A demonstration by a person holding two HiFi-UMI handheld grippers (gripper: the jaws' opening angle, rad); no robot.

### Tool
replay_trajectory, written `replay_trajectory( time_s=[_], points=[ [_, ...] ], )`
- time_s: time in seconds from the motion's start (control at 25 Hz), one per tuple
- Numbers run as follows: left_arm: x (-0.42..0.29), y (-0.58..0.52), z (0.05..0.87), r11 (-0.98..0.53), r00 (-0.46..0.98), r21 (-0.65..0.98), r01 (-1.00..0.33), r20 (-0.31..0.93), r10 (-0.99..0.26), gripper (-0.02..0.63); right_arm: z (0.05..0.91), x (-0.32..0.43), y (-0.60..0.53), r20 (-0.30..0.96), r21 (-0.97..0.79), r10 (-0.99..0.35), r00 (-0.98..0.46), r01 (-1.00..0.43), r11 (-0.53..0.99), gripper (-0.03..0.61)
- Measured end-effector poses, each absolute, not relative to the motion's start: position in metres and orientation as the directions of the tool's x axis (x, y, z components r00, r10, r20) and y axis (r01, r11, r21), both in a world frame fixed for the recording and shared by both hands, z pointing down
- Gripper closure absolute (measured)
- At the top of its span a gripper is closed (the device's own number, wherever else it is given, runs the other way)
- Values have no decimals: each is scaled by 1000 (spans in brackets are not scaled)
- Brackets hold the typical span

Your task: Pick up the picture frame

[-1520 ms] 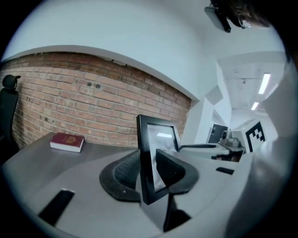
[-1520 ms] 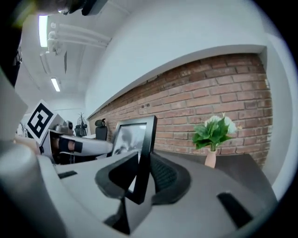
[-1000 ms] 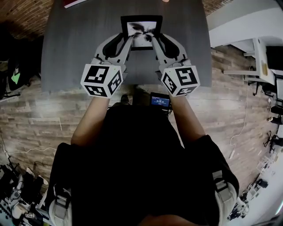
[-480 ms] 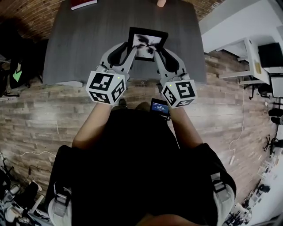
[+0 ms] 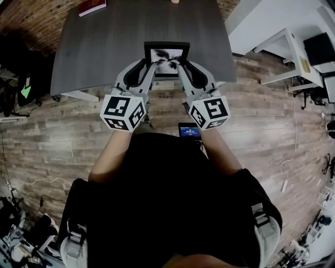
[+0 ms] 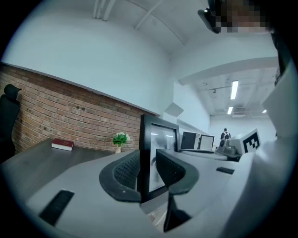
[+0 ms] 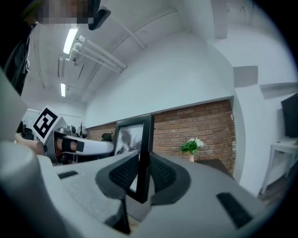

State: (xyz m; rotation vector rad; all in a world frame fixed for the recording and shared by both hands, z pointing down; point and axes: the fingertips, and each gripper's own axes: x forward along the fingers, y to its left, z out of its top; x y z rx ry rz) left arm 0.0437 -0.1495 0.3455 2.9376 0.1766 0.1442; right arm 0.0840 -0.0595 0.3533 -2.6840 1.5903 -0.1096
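Holds the picture frame (image 5: 166, 56) upright over the near edge of the desk (image 5: 104, 42), about midway along it. Grips the frame's left side with the left gripper (image 5: 151, 67), jaws pressed onto the black border front and back. Grips the right side with the right gripper (image 5: 181, 67) the same way, jaws closed on the border. Further off: a red book (image 5: 92, 7) at the far left corner, a small potted plant (image 6: 120, 139) by the far edge.
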Motion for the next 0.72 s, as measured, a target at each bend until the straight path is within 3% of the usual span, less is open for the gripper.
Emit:
replay_trajectory(
  time_s=[0.36, 0.72],
  points=[
    [-19, -41, 373, -973, 982, 211, 91, 143, 123, 514, 373, 29, 45, 58, -100, -883, 466, -877, -470, 503],
    [-76, -12, 377, -976, 984, 214, 43, 161, 78, 515, 383, -27, 74, 42, -145, -912, 409, -900, -411, 503]
  ],
)
